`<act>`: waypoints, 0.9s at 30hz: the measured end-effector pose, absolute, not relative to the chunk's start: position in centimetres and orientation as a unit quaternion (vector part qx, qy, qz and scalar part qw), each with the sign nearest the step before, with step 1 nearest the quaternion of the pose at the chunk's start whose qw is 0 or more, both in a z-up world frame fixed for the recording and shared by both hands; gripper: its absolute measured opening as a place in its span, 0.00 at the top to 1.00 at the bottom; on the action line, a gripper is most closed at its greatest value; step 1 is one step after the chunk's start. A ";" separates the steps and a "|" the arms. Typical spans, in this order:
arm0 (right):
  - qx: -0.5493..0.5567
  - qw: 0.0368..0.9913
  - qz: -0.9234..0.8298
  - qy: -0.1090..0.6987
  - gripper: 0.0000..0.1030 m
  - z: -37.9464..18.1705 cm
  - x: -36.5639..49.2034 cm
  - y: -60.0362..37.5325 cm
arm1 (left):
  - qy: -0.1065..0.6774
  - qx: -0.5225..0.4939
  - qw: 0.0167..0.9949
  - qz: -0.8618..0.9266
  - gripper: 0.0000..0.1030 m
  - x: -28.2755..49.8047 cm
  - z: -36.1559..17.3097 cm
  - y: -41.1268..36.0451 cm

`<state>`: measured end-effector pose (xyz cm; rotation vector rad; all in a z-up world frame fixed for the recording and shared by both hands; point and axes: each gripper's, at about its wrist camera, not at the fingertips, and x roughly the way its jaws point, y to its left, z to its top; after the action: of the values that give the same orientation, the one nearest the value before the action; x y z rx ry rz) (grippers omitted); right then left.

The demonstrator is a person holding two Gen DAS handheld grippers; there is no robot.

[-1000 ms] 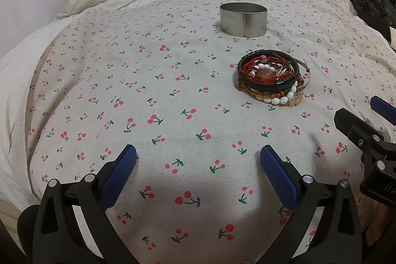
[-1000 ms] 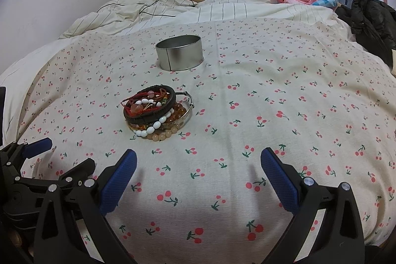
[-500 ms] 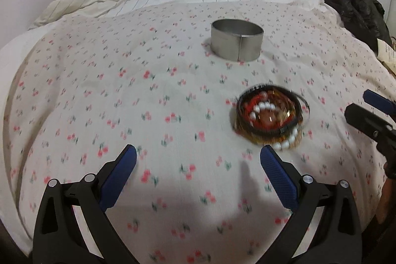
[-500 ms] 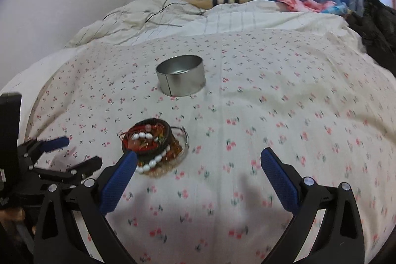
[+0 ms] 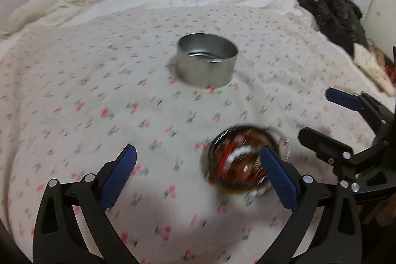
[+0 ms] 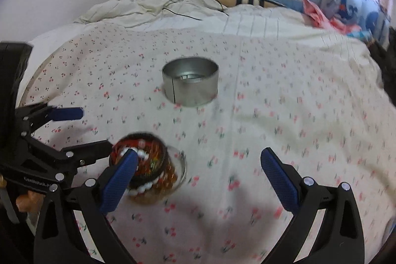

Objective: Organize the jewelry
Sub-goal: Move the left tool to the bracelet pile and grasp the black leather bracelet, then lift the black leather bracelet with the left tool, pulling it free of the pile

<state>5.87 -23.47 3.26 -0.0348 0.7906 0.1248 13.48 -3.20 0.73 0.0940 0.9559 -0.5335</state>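
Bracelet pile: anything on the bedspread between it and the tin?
Nothing visible. Only bare cherry-print bedspread lies between the bracelet pile and the metal tin. Both the left gripper and right gripper hover at the pile with jaws open, neither gripping it.

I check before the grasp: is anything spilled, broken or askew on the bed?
Nothing stands out. The bracelets lie in one pile on the bedspread, and the tin stands upright beyond them. Blur hides fine detail.

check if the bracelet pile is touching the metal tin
Apart. In the right wrist view a stretch of bare cherry-print sheet lies between the bracelet pile and the metal tin.
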 end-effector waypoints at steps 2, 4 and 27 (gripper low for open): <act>-0.007 0.922 0.066 0.382 0.08 3.3 6.5 -24.0 | 0.471 0.027 0.843 -0.258 0.06 14.8 0.3 -3.2; 0.019 0.919 0.075 0.387 0.09 2.8 6.7 -24.8 | 0.468 0.045 0.849 -0.241 0.06 15.3 0.1 -3.4; -0.004 0.899 0.031 0.436 0.08 0.1 7.2 -25.3 | 0.513 -0.021 0.777 -0.363 0.79 16.9 -3.4 -5.1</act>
<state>7.16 -25.28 0.11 -0.0074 0.9024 0.0649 16.90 -5.06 -3.36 -0.0461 1.1098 -0.7857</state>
